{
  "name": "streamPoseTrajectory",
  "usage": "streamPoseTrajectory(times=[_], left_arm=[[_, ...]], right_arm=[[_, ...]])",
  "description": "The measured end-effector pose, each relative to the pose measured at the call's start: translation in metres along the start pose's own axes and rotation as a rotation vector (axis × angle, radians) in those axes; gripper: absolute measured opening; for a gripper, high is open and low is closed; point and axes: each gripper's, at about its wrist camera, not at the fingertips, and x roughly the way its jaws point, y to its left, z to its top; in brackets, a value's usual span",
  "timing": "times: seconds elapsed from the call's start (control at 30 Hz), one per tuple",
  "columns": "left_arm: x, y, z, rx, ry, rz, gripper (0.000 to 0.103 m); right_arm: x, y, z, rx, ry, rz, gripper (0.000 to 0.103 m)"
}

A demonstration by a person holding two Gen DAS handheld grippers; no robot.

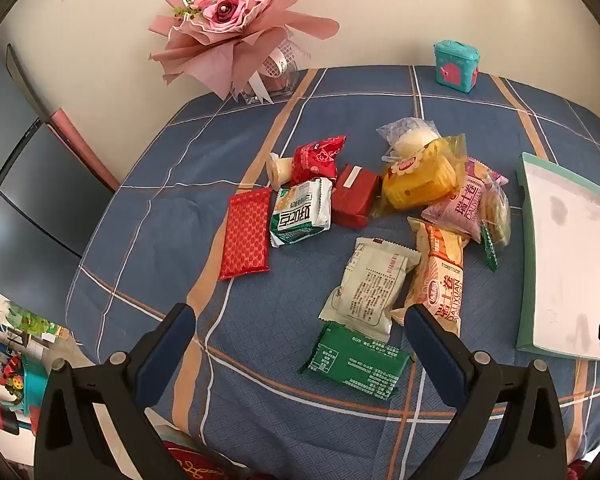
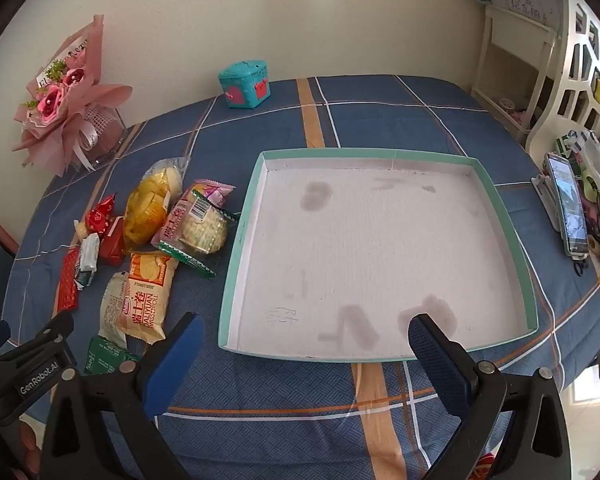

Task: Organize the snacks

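Nothing sorted yet: my left hand-held gripper (image 1: 300, 332) and right hand-held gripper (image 2: 304, 340) hang released, so next I judge a packet from the scattered foil snack packets (image 2: 148, 240) at nine o'clock goes into the empty shallow green-rimmed cardboard tray (image 2: 512, 224).

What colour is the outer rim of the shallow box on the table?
Mint green, with a white inside; the box shows best in the right wrist view.

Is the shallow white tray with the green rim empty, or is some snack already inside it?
Empty. The shallow white tray with the green rim shows only its bare, stained floor; every snack packet lies outside it on the blue checked tablecloth.
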Motion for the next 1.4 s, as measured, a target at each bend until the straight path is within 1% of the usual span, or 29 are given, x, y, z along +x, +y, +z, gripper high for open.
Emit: streamPoseTrajectory(times=[1.4], left_arm=[[0.0001, 0.0000, -0.0008, 0.000, 0.002, 0.002, 0.103]], right_arm=[[0.0028, 0.0022, -0.0037, 0.005, 0.010, 0.003, 0.103]])
